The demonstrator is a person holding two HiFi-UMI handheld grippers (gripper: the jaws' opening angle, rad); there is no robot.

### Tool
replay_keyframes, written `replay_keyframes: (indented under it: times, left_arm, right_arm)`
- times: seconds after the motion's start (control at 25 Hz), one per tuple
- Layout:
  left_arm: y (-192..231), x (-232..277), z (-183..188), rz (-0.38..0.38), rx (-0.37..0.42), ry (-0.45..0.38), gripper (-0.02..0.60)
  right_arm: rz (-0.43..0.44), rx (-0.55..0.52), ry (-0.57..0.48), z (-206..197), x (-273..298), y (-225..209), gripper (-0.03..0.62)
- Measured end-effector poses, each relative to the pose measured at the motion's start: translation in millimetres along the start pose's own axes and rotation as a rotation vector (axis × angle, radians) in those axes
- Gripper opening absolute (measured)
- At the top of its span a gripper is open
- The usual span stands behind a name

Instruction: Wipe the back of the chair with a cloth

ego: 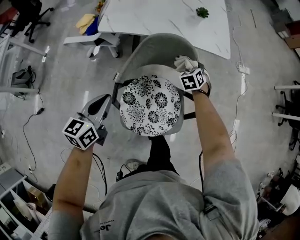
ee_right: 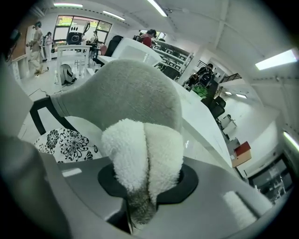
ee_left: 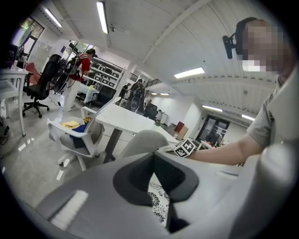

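A chair with a grey back (ego: 159, 49) and a black-and-white floral cushion (ego: 150, 105) stands right in front of me. My right gripper (ego: 190, 70) is shut on a fluffy white cloth (ego: 186, 62), which presses on the right top edge of the back. In the right gripper view the cloth (ee_right: 142, 154) bulges out of the right gripper (ee_right: 145, 186) against the grey back (ee_right: 121, 93). My left gripper (ego: 99, 107) hangs left of the chair, near its armrest, shut and holding nothing. The left gripper (ee_left: 156, 186) points across at the grey back (ee_left: 140, 142).
A white marble table (ego: 140, 16) with a small plant (ego: 202, 12) stands just behind the chair. A white chair (ego: 93, 40) with a yellow item sits far left. Cables (ego: 28, 140) trail over the floor. A black office chair (ego: 28, 16) stands at top left.
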State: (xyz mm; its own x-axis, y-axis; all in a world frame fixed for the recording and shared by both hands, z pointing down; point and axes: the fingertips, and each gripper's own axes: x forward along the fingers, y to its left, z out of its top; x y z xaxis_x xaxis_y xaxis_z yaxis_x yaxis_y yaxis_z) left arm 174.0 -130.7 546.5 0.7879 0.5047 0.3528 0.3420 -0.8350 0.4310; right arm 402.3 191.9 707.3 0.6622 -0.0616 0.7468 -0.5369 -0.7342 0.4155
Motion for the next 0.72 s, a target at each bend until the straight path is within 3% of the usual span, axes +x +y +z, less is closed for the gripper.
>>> replay_keyframes:
  times: [0.2,0.32,0.72]
  left_arm:
    - [-14.6,-11.3,0.4,-0.020,0.009,-0.006,0.057]
    - [-15.9,-15.0,-1.5,-0.014,0.008,-0.009,0.057]
    - [11.6,-3.9,-6.3,0.081,-0.064,-0.025,0.057]
  right_arm:
    - [-0.032,0.062,0.018,-23.6,-22.4,-25.1,0.100]
    - [0.017,0.026,-0.019,-15.7,-27.3,-13.5,0.100]
    - [0.540,-0.525,-0.326,79.2,-16.2,181.9,0.100]
